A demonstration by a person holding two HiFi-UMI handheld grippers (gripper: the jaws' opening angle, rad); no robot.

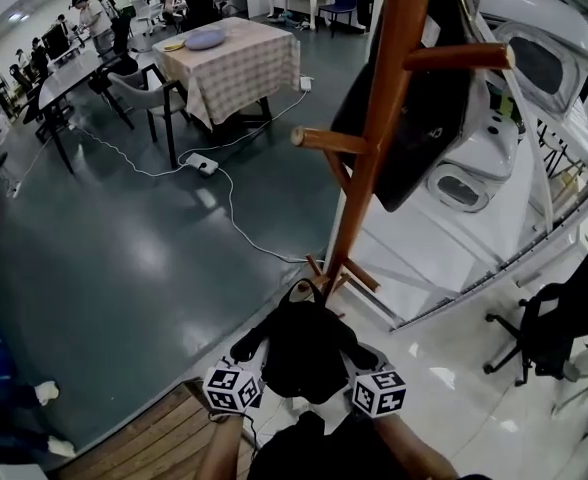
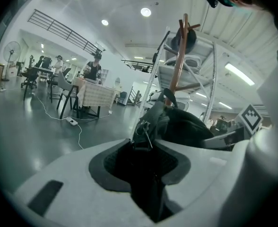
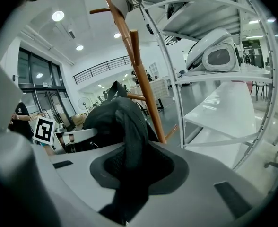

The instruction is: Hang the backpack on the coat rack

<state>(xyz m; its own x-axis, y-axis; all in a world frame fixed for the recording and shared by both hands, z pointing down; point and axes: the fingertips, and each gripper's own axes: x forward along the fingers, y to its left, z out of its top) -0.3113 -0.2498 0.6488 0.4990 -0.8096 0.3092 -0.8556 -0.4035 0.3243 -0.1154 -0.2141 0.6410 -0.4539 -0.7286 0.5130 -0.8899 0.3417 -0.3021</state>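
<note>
The left gripper [image 1: 246,353] and right gripper [image 1: 362,356] each clamp the backpack [image 1: 302,353], seemingly by its straps, near the coat rack [image 1: 374,138]; contents hidden.

Glossy dark floor [image 1: 124,228] spreads wide, a white cable [image 1: 230,208] snaking across it from a power strip [image 1: 202,164]. Checked-cloth table [image 1: 236,63] at the back, grey chair [image 1: 134,90] beside it. Round ceiling lights [image 2: 145,12] glow overhead. Tall windows [image 3: 35,74] there, and a black office chair [image 1: 554,323] sits on pale flooring at right.
</note>
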